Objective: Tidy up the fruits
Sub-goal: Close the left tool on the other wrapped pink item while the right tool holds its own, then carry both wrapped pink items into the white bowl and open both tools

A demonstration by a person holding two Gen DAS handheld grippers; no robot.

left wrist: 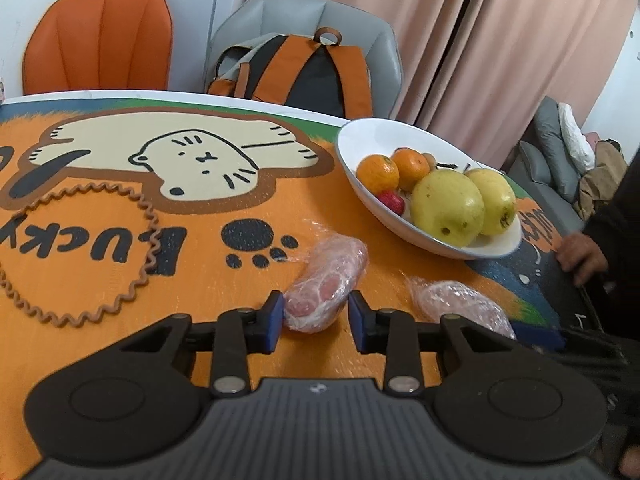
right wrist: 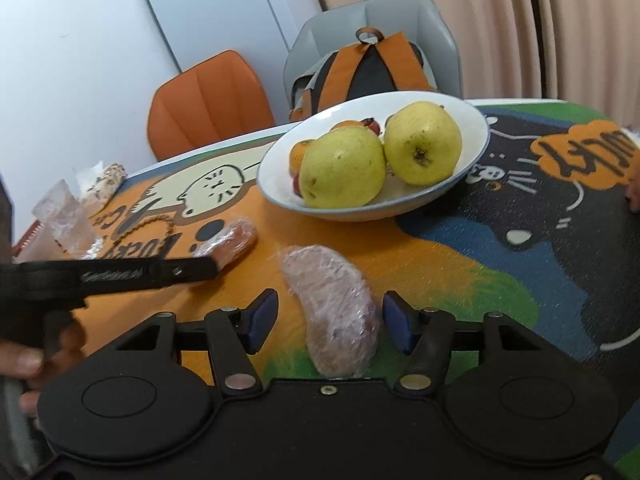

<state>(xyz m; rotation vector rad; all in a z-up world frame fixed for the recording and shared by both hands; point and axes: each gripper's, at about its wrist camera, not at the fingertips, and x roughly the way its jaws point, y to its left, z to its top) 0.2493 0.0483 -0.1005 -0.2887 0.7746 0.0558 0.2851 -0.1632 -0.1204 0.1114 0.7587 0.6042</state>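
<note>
We had the left gripper (left wrist: 316, 316) clamped on one wrapped parcel (left wrist: 326, 284), bound for the bowl (left wrist: 348, 148); right gripper (right wrist: 330, 320) sat half-open, straddling the other parcel (right wrist: 334, 312).

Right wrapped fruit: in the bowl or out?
Out. The wrapped fruit lies on the mat, between the right gripper's open jaws; the bowl sits beyond.

Glossy ceramic bowl (left wrist: 400, 136), fuzzy mat (left wrist: 200, 240) (cloth), crinkly plastic-wrapped fruit (left wrist: 326, 280)

A white bowl (left wrist: 400, 216) at two o'clock held two yellow pears (left wrist: 448, 208), oranges (left wrist: 378, 174) and a red fruit (left wrist: 391, 201).
</note>
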